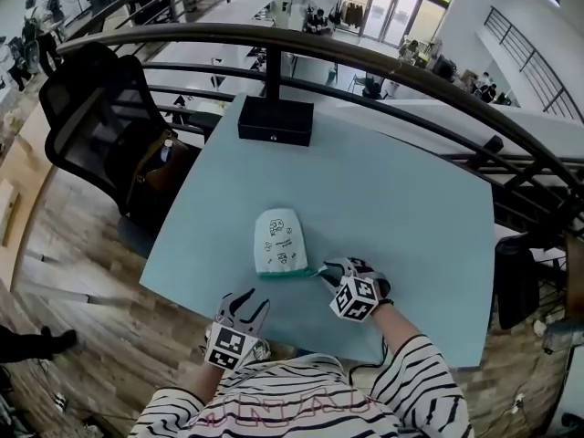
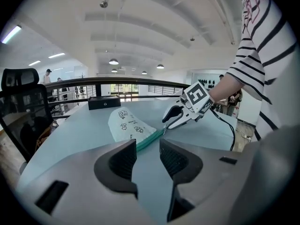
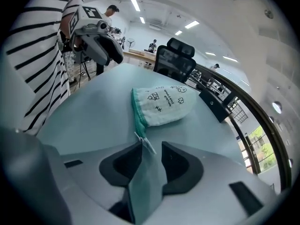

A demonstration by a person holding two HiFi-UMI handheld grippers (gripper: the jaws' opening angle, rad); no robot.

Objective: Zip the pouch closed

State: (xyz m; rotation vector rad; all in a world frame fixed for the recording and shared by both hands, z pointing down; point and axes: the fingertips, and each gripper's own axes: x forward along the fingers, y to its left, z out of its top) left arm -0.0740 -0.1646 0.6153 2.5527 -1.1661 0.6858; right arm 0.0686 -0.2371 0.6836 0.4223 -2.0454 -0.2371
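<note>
A white pouch (image 1: pixel 278 238) printed with small drawings lies flat on the pale blue table (image 1: pixel 411 208), its green zipper edge (image 1: pixel 285 273) facing me. At the right end of that zipper, my right gripper (image 1: pixel 328 272) points steeply down. In the right gripper view its jaws (image 3: pixel 151 156) stand apart, with the zipper pull (image 3: pixel 145 142) at the mouth of the gap and the pouch (image 3: pixel 164 104) beyond. My left gripper (image 1: pixel 254 304) hovers open near the table's front edge, short of the pouch (image 2: pixel 126 123) and holding nothing. The left gripper view also shows the right gripper (image 2: pixel 168 122) at the zipper's end.
A black box (image 1: pixel 276 120) sits at the table's far edge under a curved dark railing (image 1: pixel 365 62). To the left of the table stands a black office chair (image 1: pixel 100 117). A cable (image 2: pixel 229 125) trails from my right hand.
</note>
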